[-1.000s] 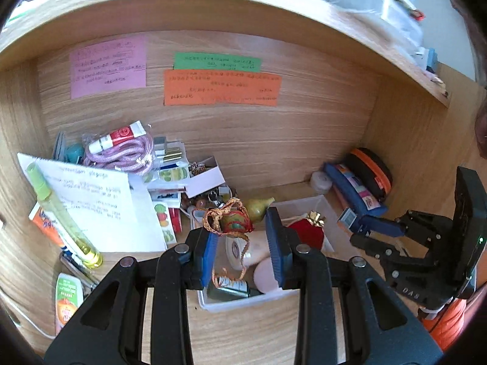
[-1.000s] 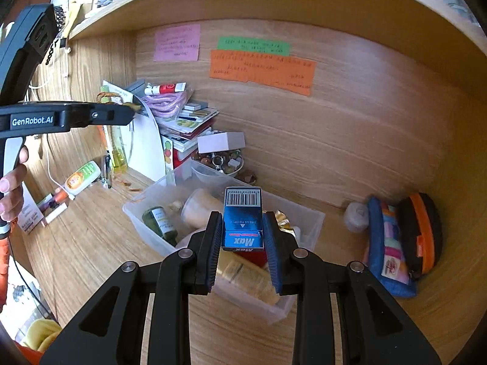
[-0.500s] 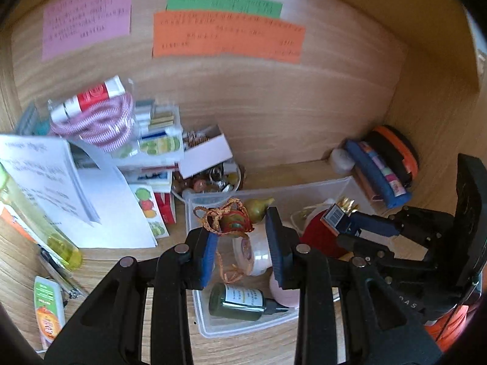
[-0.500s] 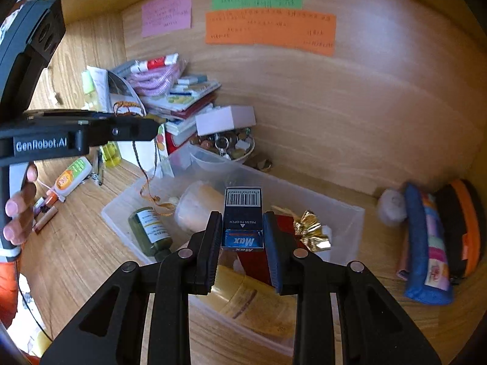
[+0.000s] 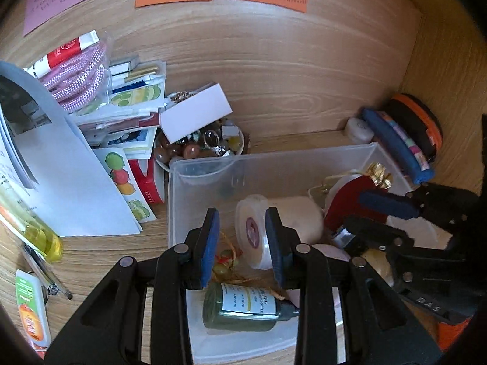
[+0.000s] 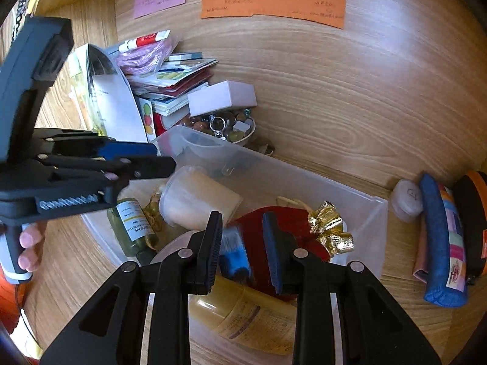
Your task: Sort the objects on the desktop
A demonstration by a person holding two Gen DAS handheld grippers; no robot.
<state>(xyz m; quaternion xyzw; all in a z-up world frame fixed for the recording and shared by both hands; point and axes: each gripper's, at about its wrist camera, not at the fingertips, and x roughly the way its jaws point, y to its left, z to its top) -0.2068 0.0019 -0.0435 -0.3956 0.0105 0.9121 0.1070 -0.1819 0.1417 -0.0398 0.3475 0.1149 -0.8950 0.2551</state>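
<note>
Right gripper (image 6: 242,241), jaws parted, blue box (image 6: 234,254) loose between them over clear bin (image 6: 373,213); left gripper (image 5: 242,245) likewise parted, empty. Withdraw straight up, clear of bin walls.

My way into the clear bin (image 5: 304,158) is only from above, and its floor is crowded with a green bottle (image 5: 243,311), a white jar (image 5: 274,225) and a red pouch (image 6: 292,225). A stack of papers (image 5: 76,167) and a bead bowl (image 5: 201,149) block the left; bare desk (image 6: 395,319) lies open to the right.
</note>
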